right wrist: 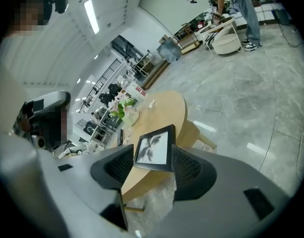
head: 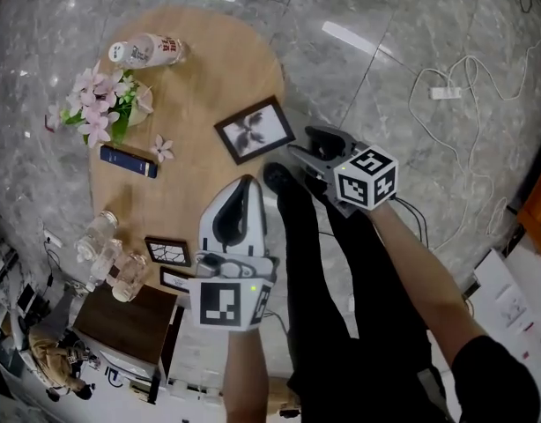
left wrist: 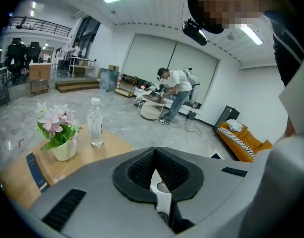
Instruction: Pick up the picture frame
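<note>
The picture frame point(head: 255, 130), black with a white print of a dark sprig, lies on the round wooden table point(head: 209, 77) near its right edge. My right gripper point(head: 303, 144) hangs just right of it, off the table's edge, open with nothing in it. In the right gripper view the frame point(right wrist: 154, 148) shows between the two spread pads point(right wrist: 184, 165) but farther off, untouched. My left gripper point(head: 243, 186) is over the table's near edge, below the frame. Its pads point(left wrist: 142, 170) meet at the tips, shut on nothing.
On the table stand a vase of pink flowers point(head: 103, 104), a water bottle point(head: 151, 51), a blue book point(head: 128, 160), a loose blossom point(head: 161, 149), glass jars point(head: 112, 258) and a small frame point(head: 167, 250). A dark cabinet point(head: 125, 324) stands beside it. White cable point(head: 455, 86) lies on the floor.
</note>
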`<state>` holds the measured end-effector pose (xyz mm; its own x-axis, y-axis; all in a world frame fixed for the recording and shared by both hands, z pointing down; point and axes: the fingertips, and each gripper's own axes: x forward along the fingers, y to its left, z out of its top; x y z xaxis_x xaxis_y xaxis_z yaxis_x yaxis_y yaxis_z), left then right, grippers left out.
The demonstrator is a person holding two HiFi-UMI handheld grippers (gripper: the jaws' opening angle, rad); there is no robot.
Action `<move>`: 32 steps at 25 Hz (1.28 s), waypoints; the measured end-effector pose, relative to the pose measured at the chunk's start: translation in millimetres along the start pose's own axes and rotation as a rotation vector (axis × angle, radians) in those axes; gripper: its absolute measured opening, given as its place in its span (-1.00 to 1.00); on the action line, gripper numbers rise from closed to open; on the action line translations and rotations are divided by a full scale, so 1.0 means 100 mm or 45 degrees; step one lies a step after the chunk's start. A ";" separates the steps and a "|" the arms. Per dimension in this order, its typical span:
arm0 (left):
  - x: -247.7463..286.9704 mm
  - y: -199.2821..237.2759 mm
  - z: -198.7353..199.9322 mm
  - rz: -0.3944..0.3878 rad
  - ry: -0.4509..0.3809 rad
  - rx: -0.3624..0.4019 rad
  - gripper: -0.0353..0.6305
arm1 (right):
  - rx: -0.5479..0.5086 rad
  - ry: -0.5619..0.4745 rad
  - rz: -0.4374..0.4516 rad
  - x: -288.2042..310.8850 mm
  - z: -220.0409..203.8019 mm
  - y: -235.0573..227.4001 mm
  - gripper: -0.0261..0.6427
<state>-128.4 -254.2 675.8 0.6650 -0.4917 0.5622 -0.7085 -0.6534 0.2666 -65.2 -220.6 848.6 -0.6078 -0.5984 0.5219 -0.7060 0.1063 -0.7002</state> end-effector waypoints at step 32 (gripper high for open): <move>0.20 0.19 -0.68 0.064 0.054 -0.102 -0.86 | 0.452 -0.006 0.278 0.70 -0.36 -0.30 -0.62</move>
<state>-145.0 -237.2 745.2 0.6186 -0.4968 0.6087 -0.7585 -0.5797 0.2977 -99.9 -236.9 923.5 -0.7272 -0.5960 0.3405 -0.3907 -0.0485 -0.9192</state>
